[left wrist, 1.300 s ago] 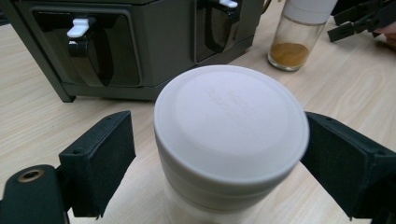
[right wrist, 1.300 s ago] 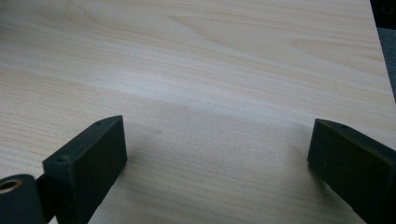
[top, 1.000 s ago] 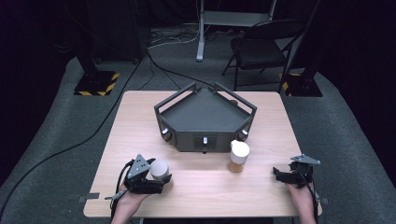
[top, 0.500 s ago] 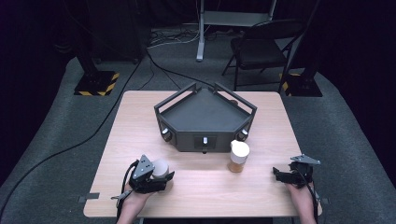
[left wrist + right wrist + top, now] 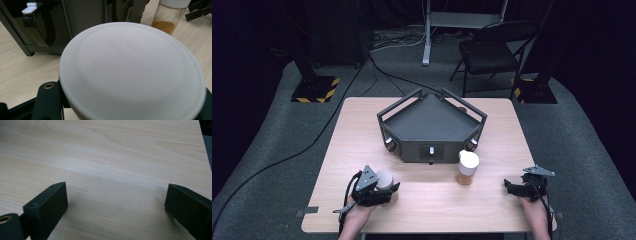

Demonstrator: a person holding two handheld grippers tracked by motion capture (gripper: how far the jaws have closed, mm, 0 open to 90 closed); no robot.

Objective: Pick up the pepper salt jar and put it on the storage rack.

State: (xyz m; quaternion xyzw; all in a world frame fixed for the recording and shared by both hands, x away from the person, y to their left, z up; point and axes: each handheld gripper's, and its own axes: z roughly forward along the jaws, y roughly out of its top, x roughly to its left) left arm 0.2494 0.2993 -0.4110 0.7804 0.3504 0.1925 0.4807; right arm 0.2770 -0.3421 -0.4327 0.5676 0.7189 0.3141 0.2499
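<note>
Gripping a white-lidded round plastic jar (image 5: 132, 72) between its black fingers (image 5: 47, 100), the left gripper (image 5: 379, 192) sits low at the near left of the pale wooden worktop (image 5: 427, 200), and the jar's broad lid, with faint raised lettering, faces the left gripper view's camera squarely. That suggests the jar is held by its body below the lid, probably so the lid stays free and the contents stay level; whether its base touches the worktop cannot be told. Ahead of it stands a dark grey five-sided metal tray on a frame (image 5: 432, 127), with a small white latch (image 5: 29, 7) on its near wall, and just beside the tray's near right corner stands a second clear jar with a white cap and orange-brown powder at the bottom (image 5: 468, 167). This second jar stands upright and well apart from both grippers, likely parked where either hand can reach it. The right gripper (image 5: 519, 187) rests at the near right of the worktop with its fingers (image 5: 47, 205) spread wide and nothing between them, bare wood showing in the gap, seemingly idle while the left hand does the carrying.
</note>
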